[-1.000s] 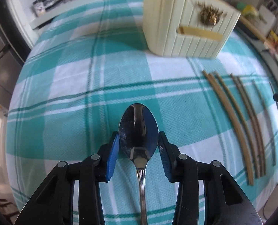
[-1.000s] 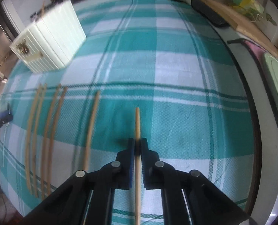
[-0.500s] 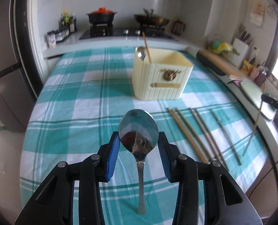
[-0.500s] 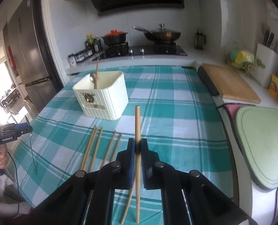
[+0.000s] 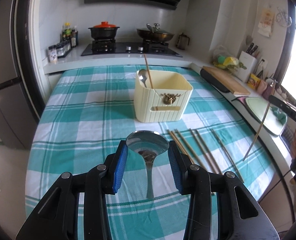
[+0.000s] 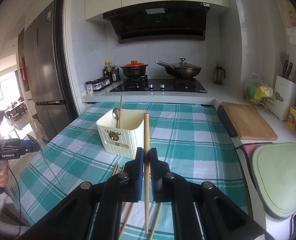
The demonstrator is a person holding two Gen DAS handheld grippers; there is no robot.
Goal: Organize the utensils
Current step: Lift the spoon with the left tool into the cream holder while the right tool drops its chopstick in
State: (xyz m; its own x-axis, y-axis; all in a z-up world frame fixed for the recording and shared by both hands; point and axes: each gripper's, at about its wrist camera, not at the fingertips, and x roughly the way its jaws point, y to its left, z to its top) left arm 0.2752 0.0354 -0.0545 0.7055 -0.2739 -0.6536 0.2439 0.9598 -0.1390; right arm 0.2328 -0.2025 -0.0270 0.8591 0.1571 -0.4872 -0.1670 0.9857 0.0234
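Your left gripper point(image 5: 147, 156) pinches a metal spoon point(image 5: 147, 144) by the sides of its bowl between the blue fingers point(image 5: 119, 167), handle hanging down, lifted above the teal-checked bench point(image 5: 84, 120). Your right gripper point(image 6: 146, 166) has its fingers pressed onto a single wooden chopstick point(image 6: 146, 140), held nearly upright and clear of the cloth. The cream utensil holder point(image 5: 162, 102) stands on the bench ahead of both grippers, already containing a second spoon point(image 5: 142, 77) and one chopstick leaning in its back left corner. More loose chopsticks point(image 5: 198, 150) lie side by side on the cloth, just in front of the holder, to the right of your left gripper.
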